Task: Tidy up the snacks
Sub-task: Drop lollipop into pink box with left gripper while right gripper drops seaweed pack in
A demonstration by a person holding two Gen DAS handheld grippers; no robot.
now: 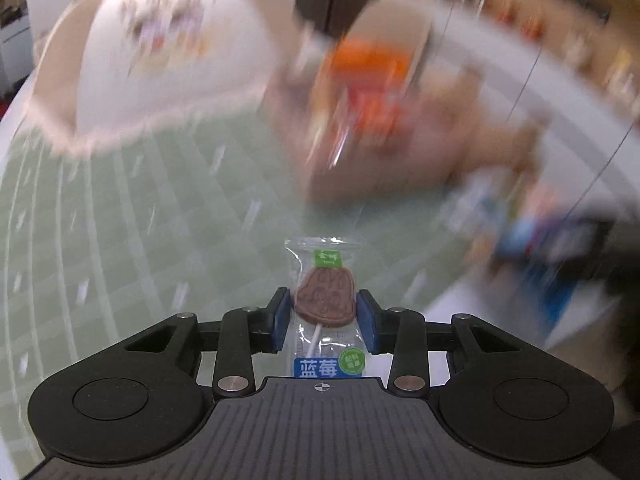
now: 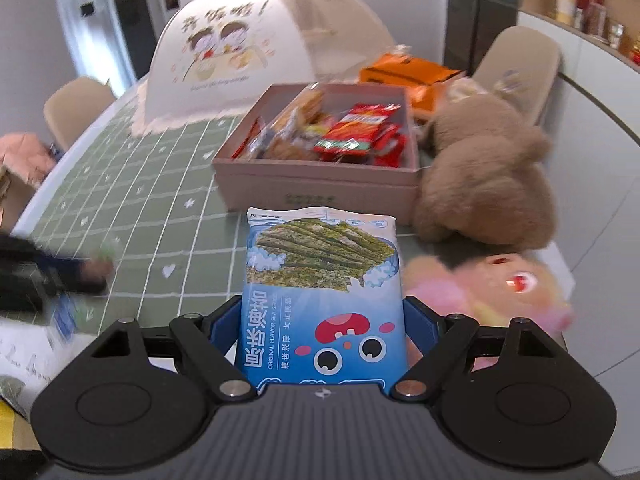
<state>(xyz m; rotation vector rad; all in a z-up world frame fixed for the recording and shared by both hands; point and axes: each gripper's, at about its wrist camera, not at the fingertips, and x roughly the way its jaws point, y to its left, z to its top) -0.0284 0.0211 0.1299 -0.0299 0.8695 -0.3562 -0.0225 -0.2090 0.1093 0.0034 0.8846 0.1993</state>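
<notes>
My left gripper [image 1: 323,300] is shut on a wrapped brown lollipop [image 1: 325,295] with a blue label, held above the green checked tablecloth [image 1: 160,220]. The left wrist view is motion-blurred. My right gripper [image 2: 322,316] is shut on a blue seaweed snack packet [image 2: 322,288], held in front of a pink box [image 2: 320,188] that holds several red and orange snack packs [image 2: 356,130]. The box shows blurred in the left wrist view [image 1: 380,152]. The left gripper shows blurred at the left edge of the right wrist view [image 2: 60,276].
A white domed food cover [image 2: 240,52] stands behind the box. A brown plush toy [image 2: 488,184] and a pink plush toy [image 2: 496,292] lie right of the box. An orange box [image 2: 412,76] and beige chairs [image 2: 76,104] are behind. Papers [image 2: 24,356] lie at the left.
</notes>
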